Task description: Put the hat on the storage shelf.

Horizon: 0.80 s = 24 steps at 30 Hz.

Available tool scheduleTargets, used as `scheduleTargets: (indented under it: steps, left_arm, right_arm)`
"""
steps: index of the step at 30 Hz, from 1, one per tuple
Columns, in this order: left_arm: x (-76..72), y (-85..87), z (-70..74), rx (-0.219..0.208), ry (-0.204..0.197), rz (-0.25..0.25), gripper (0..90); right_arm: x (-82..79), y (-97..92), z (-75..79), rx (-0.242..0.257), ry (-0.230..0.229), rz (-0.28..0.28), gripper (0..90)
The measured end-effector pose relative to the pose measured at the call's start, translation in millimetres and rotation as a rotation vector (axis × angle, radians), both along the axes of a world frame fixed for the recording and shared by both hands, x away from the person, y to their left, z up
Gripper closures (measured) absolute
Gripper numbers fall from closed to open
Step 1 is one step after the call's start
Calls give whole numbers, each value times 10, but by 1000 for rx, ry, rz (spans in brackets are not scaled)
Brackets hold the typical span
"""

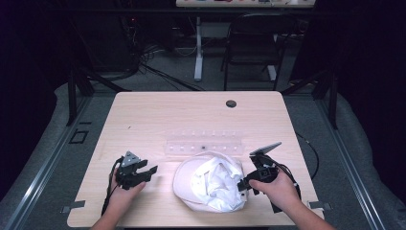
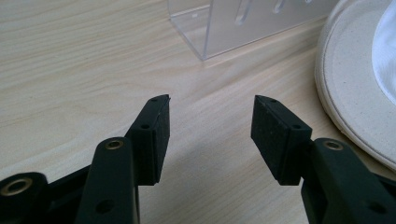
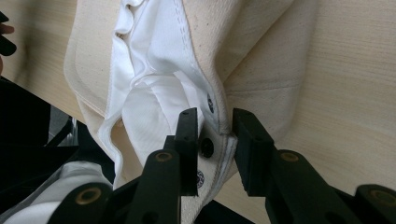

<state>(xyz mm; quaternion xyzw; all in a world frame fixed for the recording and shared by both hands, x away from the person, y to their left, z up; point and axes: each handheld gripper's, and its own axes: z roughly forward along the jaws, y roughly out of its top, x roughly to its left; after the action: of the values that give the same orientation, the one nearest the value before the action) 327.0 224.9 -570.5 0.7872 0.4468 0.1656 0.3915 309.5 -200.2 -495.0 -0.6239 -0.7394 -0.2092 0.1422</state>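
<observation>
Right gripper (image 3: 215,140) fingers clamped on rim of upturned cream fabric cap (image 1: 184,179) near bench front edge; left gripper (image 2: 210,126) fingers apart, idle. Cap grasped, handling left.

Cap (image 1: 210,184): near rim hidden behind right gripper (image 1: 252,181) in the high view. Left gripper view cuts the cap (image 2: 355,88) at the right edge; brim only partly seen. Right gripper view cuts the cap (image 3: 187,60) at top and bottom; the cap's edge sits between the jaws, pad contact too close to tell. Clear rack (image 1: 205,143): faint in the high view, contents too small to tell; cut off at the top in the left gripper view (image 2: 233,28). Both forearms cut by the bottom edge.
</observation>
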Motion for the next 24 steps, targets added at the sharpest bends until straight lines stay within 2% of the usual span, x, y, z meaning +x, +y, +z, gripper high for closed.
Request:
scheduleTargets:
  steps: [2,3,6,8,12,16,17,18,20,24]
  left_arm:
    - [0,0,0,0,0,0,477]
    - [0,0,-1,0,-1,0,477]
    - [2,0,-2,-1,-1,-1,477]
    - [0,0,-1,-1,0,0,477]
    - [0,0,0,-2,-2,0,477]
    - [0,-1,-1,-1,-1,-1,477]
    - [0,-1,-2,1,0,-1,477]
    - [0,-1,-1,2,0,-2,477]
    - [0,-1,-2,2,0,-2,478]
    - [1,-5,-5,4,0,-3,479]
  right_arm:
    - [8,-2,8,-7,7,19,740]
    - [20,0,26,-28,13,43,765]
    - [22,22,48,-31,-4,19,773]
    - [37,9,71,-36,10,36,775]
    - [57,-1,136,-42,-6,25,783]
    - [82,-6,181,-49,-1,18,793]
    - [102,-12,218,-69,-2,30,797]
    - [98,1,219,-66,-18,5,798]
    - [122,-3,269,-89,-16,21,803]
    - [152,5,344,-109,-33,13,808]
